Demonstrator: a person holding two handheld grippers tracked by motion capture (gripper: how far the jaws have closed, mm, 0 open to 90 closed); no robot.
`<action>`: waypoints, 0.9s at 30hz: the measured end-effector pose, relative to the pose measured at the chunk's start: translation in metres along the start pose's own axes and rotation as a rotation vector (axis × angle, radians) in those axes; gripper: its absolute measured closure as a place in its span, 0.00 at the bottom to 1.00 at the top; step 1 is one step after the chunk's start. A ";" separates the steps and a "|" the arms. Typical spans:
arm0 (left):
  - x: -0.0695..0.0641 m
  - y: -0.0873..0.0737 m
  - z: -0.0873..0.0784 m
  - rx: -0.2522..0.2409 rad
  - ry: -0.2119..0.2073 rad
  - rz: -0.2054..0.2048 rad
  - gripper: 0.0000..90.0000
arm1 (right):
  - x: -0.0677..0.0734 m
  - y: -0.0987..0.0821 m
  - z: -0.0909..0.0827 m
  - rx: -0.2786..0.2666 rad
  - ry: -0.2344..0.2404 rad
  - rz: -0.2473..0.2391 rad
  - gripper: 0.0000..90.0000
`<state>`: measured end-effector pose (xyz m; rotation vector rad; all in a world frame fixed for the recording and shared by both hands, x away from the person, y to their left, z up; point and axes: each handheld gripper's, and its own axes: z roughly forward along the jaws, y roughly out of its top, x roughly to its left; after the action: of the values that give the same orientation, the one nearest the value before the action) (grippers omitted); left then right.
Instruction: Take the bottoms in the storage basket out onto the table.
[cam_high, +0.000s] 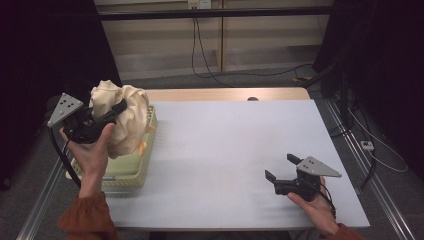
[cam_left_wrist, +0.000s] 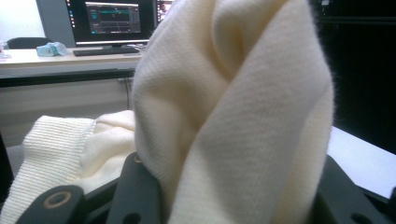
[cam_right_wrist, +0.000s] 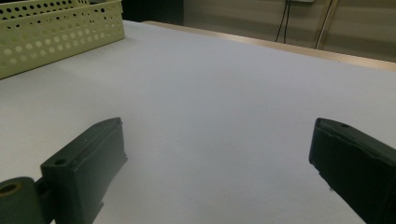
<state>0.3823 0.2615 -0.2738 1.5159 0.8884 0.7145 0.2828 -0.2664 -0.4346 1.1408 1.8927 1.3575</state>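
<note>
A cream knit sweater (cam_high: 131, 112) is bunched up and lifted over a pale green perforated basket (cam_high: 127, 172) at the table's left edge. My left gripper (cam_high: 119, 111) is shut on the sweater, and its black jaws pinch a thick fold of the cream knit (cam_left_wrist: 233, 93) close to the lens. My right gripper (cam_high: 280, 166) rests low over the white tabletop at the front right, held in a hand. Its jaws stand wide open with nothing between them (cam_right_wrist: 215, 163). The basket's corner (cam_right_wrist: 60, 32) sits far off at that view's upper left.
The white table (cam_high: 225, 145) has a wooden strip along its far edge and metal rails at both sides. Black cables (cam_high: 205, 65) trail over the floor behind it. A desk with a lit monitor (cam_left_wrist: 112, 21) stands beyond the sweater.
</note>
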 end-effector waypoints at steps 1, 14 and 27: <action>-0.001 0.000 0.000 0.000 -0.004 0.000 0.66 | 0.000 0.000 0.000 0.000 0.000 0.001 0.04; -0.011 0.003 0.004 0.001 0.003 0.007 0.66 | 0.000 0.000 0.000 0.001 0.000 -0.002 0.04; -0.021 0.004 0.009 -0.007 -0.027 0.017 0.66 | 0.000 0.000 0.000 0.001 0.004 0.000 0.04</action>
<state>0.3793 0.2384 -0.2697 1.5256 0.8530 0.7073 0.2829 -0.2663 -0.4349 1.1395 1.8967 1.3595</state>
